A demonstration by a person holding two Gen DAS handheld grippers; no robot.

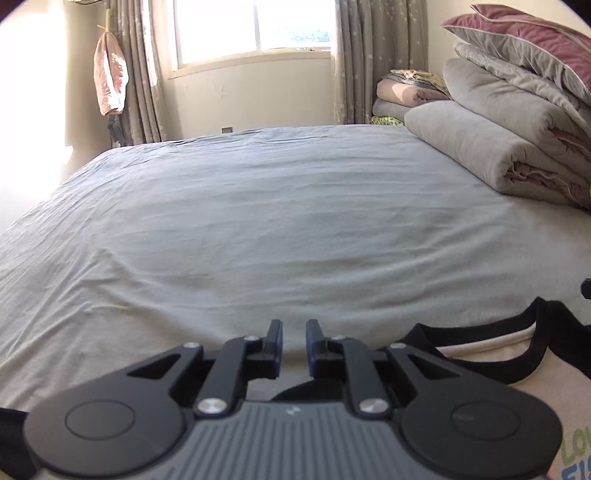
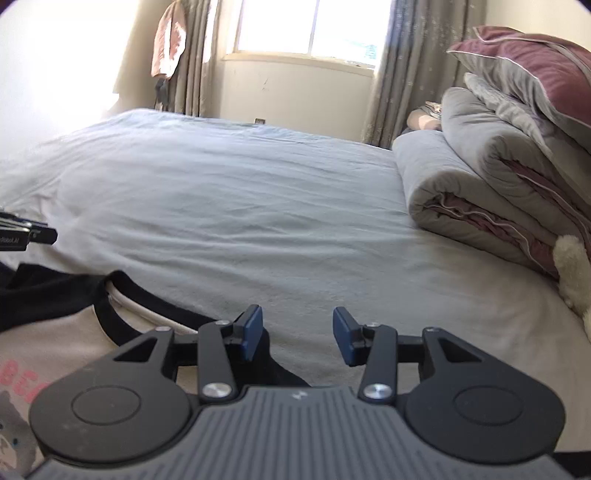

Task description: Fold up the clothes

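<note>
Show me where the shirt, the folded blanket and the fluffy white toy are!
shirt (image 2: 66, 343): right wrist view, cream front below the collar.
folded blanket (image 2: 454, 184): right wrist view, grey rolled end.
fluffy white toy (image 2: 570, 269): right wrist view, furry body.

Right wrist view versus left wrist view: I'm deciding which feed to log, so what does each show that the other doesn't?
Only the right wrist view shows a fluffy white toy beside the folded duvets, pink lettering on the shirt, and the left gripper's tip at the frame edge.

Only the left wrist view shows green and blue lettering on the shirt and a separate stack of blankets by the curtain.

Both show the bed sheet, the window, the folded duvets and the black-collared shirt.
</note>
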